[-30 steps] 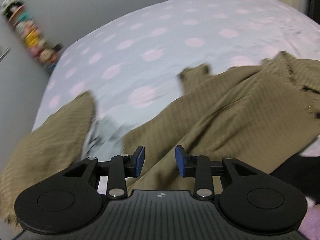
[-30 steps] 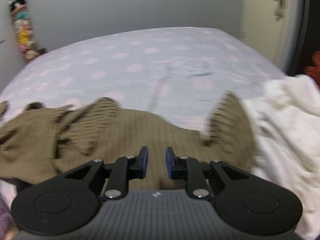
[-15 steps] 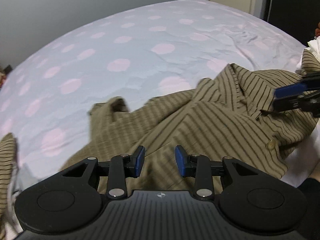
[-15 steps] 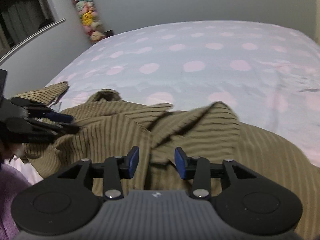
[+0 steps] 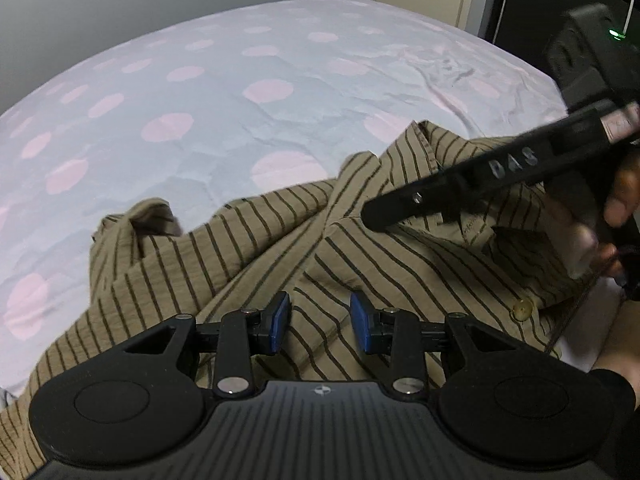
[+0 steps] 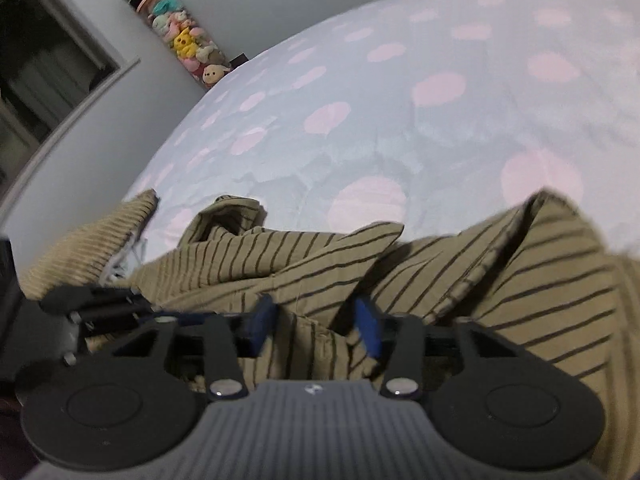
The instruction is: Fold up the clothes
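The striped shirt (image 5: pixel 360 248) lies crumpled on the bed (image 5: pixel 200 120), its long axis running from 9 to 3 o'clock across the left wrist view. The left claw (image 5: pixel 320 322) hovers above the shirt body, jaws apart, nothing between them. The right claw (image 6: pixel 316 326) is the nearer: its jaws have just been closing, with a raised shirt fold between them at 12 o'clock; whether the pads clamp it cannot be determined.

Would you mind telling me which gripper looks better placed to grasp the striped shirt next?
Right, probably. The right gripper has a fold of the tan, dark-striped shirt between its closing jaws; the left gripper is open above flat cloth.
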`<state>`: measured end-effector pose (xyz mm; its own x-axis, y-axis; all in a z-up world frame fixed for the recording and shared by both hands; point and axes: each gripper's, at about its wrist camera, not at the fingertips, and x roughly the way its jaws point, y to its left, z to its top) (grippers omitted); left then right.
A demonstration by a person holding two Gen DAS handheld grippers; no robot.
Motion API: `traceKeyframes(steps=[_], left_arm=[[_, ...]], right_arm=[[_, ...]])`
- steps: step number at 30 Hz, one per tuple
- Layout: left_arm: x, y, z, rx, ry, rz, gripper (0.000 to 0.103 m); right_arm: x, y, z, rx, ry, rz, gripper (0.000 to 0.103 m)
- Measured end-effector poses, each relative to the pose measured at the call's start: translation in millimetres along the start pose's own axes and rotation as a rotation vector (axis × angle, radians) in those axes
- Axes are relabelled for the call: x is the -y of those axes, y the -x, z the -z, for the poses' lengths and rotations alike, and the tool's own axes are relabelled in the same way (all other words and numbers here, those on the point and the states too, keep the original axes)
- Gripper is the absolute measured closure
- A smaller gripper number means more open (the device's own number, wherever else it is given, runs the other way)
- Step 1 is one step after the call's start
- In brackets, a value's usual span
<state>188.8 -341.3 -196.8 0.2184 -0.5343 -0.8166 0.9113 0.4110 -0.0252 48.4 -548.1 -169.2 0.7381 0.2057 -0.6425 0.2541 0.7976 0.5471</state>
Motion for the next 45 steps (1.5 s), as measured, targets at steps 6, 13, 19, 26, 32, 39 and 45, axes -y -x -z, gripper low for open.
traceKeyframes(steps=[6,13,19,26,32,39,45], left_arm=[[7.8,9.2,3.8,-0.002,-0.023,0.003,0.072],[24.1,31.7,3.8,0.031,-0.141,-0.057,0.062],[35.6,32.0,-3.1,-0.011,-0.280,-0.095,0.062],[29.3,24.8,-7.8,-0.037,-0.275,-0.156,0.062],[22.7,6.5,-4.0,-0.065,-0.293,-0.180,0.064],[21.6,-9.3,4.1,-0.074,-0.342,-0.193,0.099],[18.7,8.1,0.5,-0.005,-0.312,-0.192,0.103]], right_arm=[[-4.8,30.9,19.1,0.058,0.033,0.002,0.100],[-13.7,73.4,54.1,0.104,0.086,0.039,0.100],[-18.9,82.5,77.1,0.048,0.144,0.092,0.100],[-16.1,90.1,91.4,-0.006,0.128,0.120,0.088],[-19.1,111.4,82.3,0.063,0.135,0.157,0.072],[-24.9,99.0,69.3,0.072,0.162,0.136,0.065],[-39.8,70.6,48.5,0.072,0.293,0.150,0.056]])
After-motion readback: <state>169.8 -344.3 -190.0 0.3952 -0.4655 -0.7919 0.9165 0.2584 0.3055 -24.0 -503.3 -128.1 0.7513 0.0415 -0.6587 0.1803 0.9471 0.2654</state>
